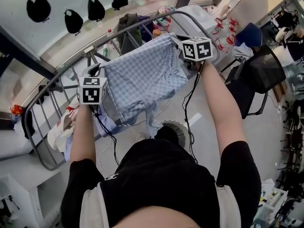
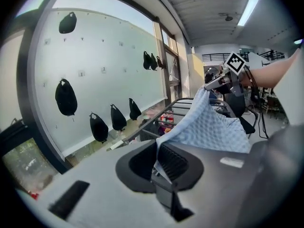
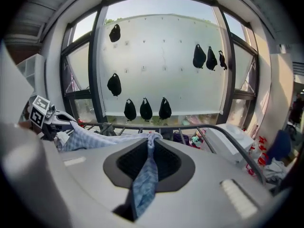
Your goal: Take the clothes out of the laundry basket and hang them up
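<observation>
A light blue checked garment (image 1: pixel 142 80) hangs stretched between my two grippers above the grey drying rack (image 1: pixel 42 99). My left gripper (image 1: pixel 99 69) is shut on its left edge; in the left gripper view the cloth (image 2: pixel 209 127) runs out from between the jaws (image 2: pixel 157 161) toward the other gripper (image 2: pixel 223 77). At the upper right, my right gripper (image 1: pixel 176 41) is shut on the other edge, and in the right gripper view a bunched strip of the fabric (image 3: pixel 145 175) lies clamped between the pads (image 3: pixel 151 148). The garment's lower part droops toward the floor.
Dark and white clothes (image 1: pixel 128 30) lie over the rack's far rails, and a white and red cloth (image 1: pixel 64 129) hangs at its left. A black office chair (image 1: pixel 259 75) stands at the right. Black bags (image 3: pixel 145 109) hang on the window wall ahead.
</observation>
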